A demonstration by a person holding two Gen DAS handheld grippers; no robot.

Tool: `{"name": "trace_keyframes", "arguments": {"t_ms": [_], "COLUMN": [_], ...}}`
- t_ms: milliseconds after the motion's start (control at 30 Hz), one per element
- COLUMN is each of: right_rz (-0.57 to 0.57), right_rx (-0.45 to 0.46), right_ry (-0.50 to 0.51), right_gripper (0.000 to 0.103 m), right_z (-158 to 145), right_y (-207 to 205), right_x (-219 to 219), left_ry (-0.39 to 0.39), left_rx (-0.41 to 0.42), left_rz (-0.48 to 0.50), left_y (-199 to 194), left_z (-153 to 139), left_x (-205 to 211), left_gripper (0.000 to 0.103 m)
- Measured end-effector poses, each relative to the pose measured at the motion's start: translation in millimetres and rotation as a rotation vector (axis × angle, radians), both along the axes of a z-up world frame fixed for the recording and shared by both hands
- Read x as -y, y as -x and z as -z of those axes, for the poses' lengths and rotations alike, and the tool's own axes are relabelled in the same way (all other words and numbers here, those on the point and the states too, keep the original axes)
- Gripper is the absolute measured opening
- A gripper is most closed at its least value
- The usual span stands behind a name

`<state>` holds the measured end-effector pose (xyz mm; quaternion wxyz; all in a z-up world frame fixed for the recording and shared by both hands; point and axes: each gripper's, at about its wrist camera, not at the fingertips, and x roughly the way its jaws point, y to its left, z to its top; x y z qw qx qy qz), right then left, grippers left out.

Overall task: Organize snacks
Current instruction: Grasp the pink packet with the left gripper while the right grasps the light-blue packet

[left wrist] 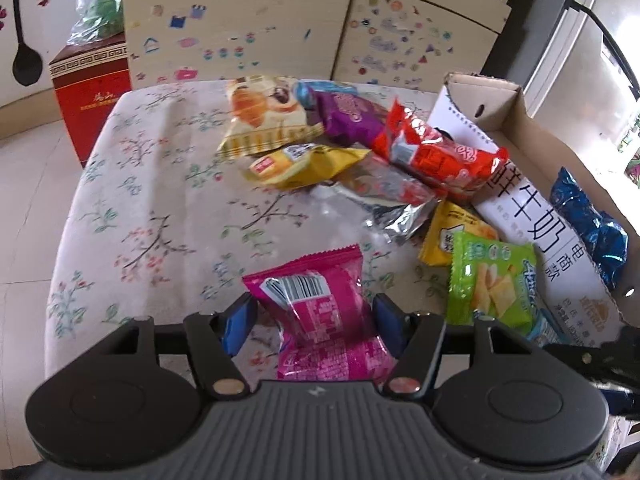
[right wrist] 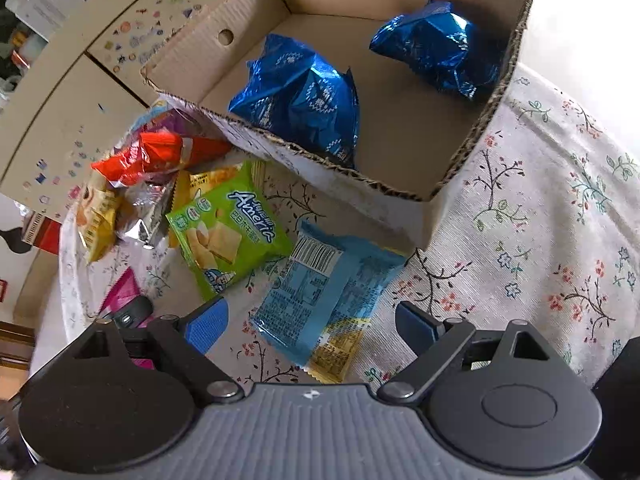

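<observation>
My left gripper (left wrist: pixel 314 316) is closed on a pink snack packet (left wrist: pixel 320 316), its blue pads pressing the packet's sides just above the floral tablecloth. My right gripper (right wrist: pixel 312 324) is open, its fingers on either side of a light blue packet (right wrist: pixel 324 300) that lies flat on the cloth. A green packet (right wrist: pixel 228 232) lies to its left; it also shows in the left wrist view (left wrist: pixel 492 284). A cardboard box (right wrist: pixel 400 196) holds two shiny blue packets (right wrist: pixel 300 96) (right wrist: pixel 440 48).
A pile of packets lies in the table's middle: cream (left wrist: pixel 264 116), purple (left wrist: pixel 348 116), red (left wrist: pixel 436 152), yellow (left wrist: pixel 304 164), silver (left wrist: pixel 388 200). A sticker-covered cabinet (left wrist: pixel 248 36) stands behind the table and a red box (left wrist: pixel 92 96) sits on the floor at the left.
</observation>
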<state>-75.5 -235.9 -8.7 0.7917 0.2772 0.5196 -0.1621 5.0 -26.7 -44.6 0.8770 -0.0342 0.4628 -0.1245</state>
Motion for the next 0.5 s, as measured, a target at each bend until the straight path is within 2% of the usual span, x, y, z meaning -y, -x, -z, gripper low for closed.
{"name": "trace_keyframes", "arguments": {"t_ms": [200,267,367,500], "right_rz": [-0.03,-0.052,-0.076,-0.115], "right_rx": [-0.011,-0.012,-0.002,0.01], "right_ry": [0.091,0.141,0.215,0.266], "right_gripper": [0.095,0.093,0.087,0.081], "right_z": [10,12,13,13], "right_y": [-9,-11,-9,-7], "right_x": [-19,-26,-33,-36], "left_ry": [-0.012,-0.029,-0.057,-0.102], "left_rx": [0.017,0.023,0.032,0.044], "left_rz": [0.014,0.033,0.051,0.081], "left_y": [5,6,7,8], "left_z": [2,3,4,8], "left_x": [-3,0,6,16], "left_gripper": [0.064,0.07,0.078,0.09]}}
